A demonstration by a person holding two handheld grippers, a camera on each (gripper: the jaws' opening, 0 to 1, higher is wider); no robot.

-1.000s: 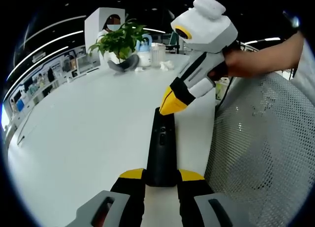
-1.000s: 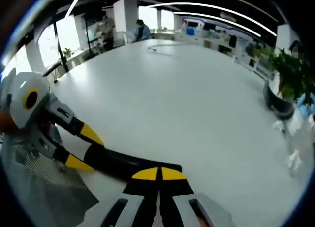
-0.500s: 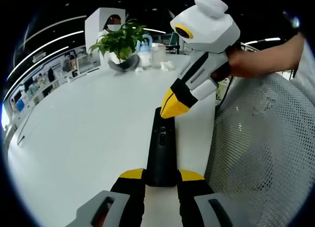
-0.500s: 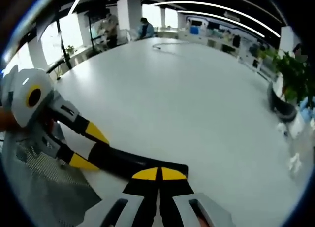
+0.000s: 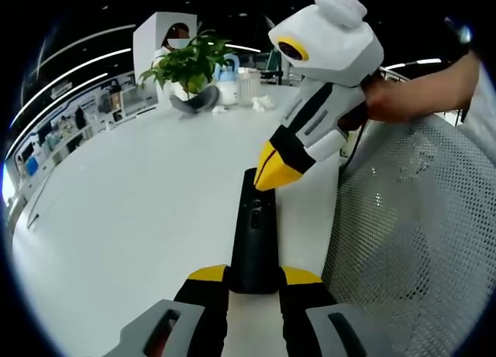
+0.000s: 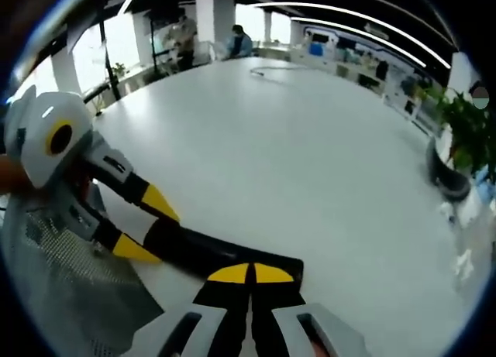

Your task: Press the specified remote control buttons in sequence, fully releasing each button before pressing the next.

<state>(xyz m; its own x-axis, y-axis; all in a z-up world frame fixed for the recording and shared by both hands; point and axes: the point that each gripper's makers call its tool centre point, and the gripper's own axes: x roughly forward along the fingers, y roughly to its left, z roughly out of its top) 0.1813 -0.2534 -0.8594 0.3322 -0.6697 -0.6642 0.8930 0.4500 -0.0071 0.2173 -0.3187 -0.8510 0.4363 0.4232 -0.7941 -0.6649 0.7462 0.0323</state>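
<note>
A long black remote control (image 5: 254, 241) lies along the left gripper view, its near end clamped between my left gripper's (image 5: 254, 276) yellow-tipped jaws. My right gripper (image 5: 269, 173) comes down from the upper right, held by a hand (image 5: 387, 101), its shut yellow tip at the remote's far end; whether it touches I cannot tell. In the right gripper view my right gripper (image 6: 249, 273) is shut with nothing in it, right over the remote's (image 6: 201, 252) end. The remote runs left to the left gripper (image 6: 147, 227), which is shut on it.
A wide white table (image 5: 132, 210) lies under the remote. A white mesh chair back (image 5: 411, 241) stands close on the right. A potted plant (image 5: 190, 63) and white containers (image 5: 246, 84) sit at the far edge. A cable (image 6: 267, 70) lies far across the table.
The right gripper's body has swung slightly up and to the right, while its tip stays at the remote's far end. The left gripper and the remote have not moved.
</note>
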